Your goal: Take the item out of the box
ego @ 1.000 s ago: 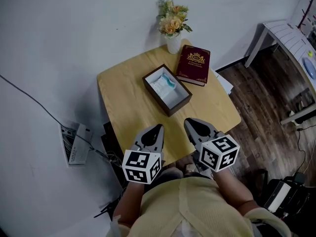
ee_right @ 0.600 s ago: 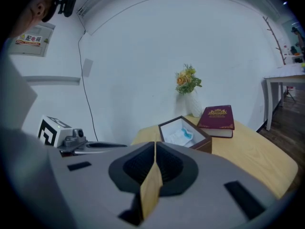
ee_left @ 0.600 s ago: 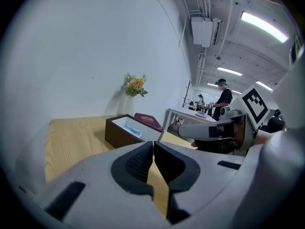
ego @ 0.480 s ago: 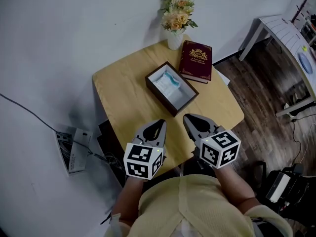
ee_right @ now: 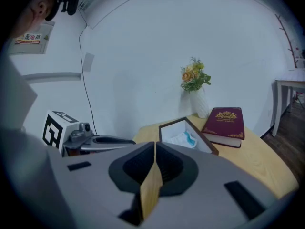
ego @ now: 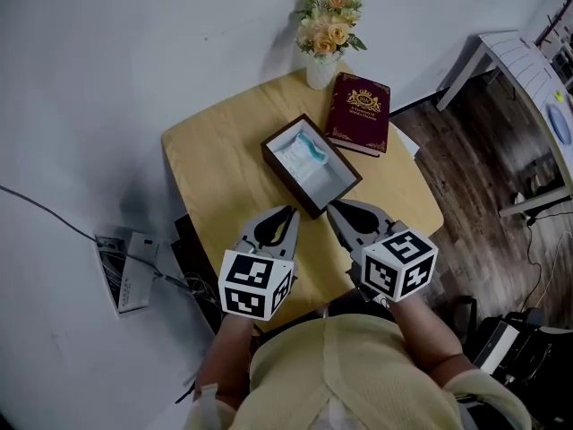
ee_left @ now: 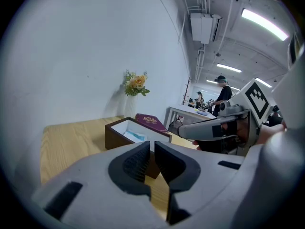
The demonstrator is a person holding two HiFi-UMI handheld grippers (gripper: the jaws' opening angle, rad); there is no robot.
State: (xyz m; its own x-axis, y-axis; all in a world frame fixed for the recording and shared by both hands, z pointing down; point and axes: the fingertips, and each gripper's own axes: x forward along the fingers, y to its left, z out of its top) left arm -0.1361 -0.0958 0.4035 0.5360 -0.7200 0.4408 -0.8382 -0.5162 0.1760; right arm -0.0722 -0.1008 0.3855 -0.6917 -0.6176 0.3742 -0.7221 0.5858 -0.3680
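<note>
Held left gripper [ego: 287,212] and right gripper [ego: 334,207] clenched and empty, flanking the wooden box [ego: 283,161]'s near corner, presumably poised for the white-and-blue packet [ego: 303,153] ahead.

I work in an open lab-type workroom: bare white wall [ego: 134,52], exposed ceiling pipes [ee_left: 204,4], strip lights [ee_left: 266,24], a person [ee_left: 222,93] at far benches, a loose cable [ego: 45,206], and a small wooden table [ego: 215,177] with a flower vase [ego: 320,70] and a book [ego: 361,112].
</note>
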